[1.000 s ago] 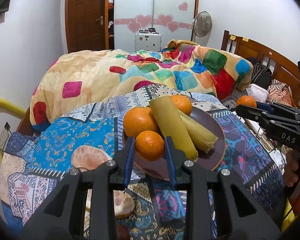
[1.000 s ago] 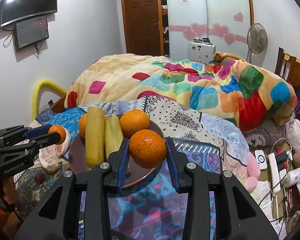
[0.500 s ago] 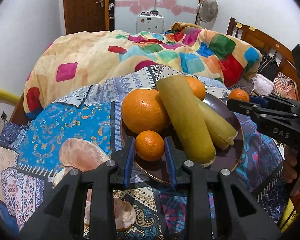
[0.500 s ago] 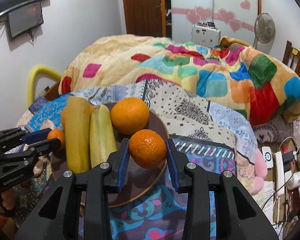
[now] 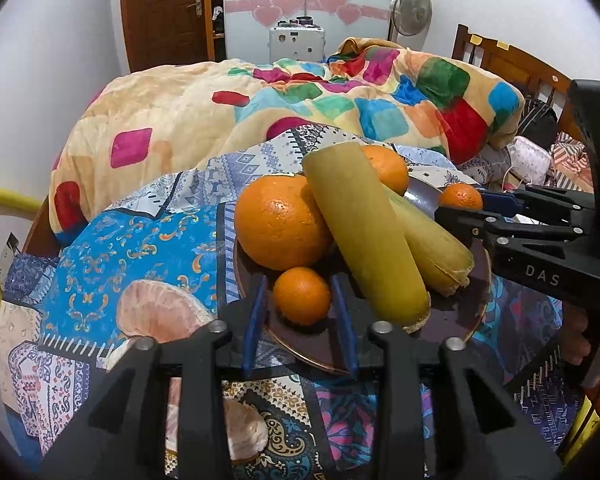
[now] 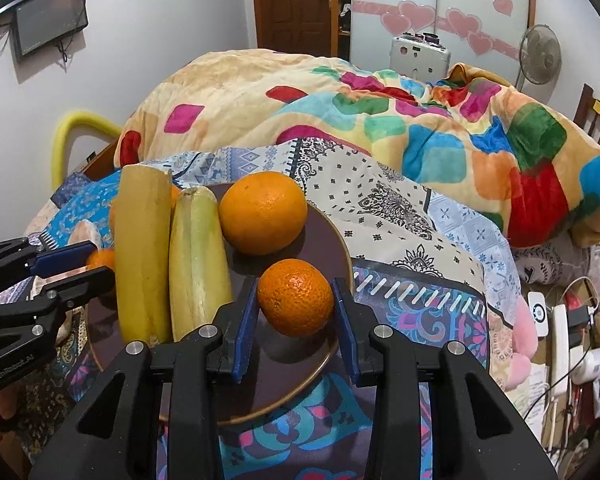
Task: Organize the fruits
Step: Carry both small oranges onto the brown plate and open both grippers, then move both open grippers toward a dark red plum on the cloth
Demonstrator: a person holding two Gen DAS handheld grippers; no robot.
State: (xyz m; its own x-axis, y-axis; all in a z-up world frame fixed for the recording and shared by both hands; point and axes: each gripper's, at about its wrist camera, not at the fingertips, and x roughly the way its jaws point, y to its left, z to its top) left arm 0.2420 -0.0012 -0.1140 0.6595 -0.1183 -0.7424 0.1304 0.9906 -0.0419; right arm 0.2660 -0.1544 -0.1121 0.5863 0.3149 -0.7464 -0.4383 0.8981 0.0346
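Since a second ago you're bringing both grippers down closer over the brown plate. Your left gripper has just been opening: its jaws are standing spread, gaps showing either side of the small orange, which is sitting on the plate's near edge. Your right gripper is pinching the other small orange just above the plate's right side. Two long yellow fruits and a big orange are crowding the plate's middle. Peeled pomelo pieces are lying on the patterned cloth just left of the plate.
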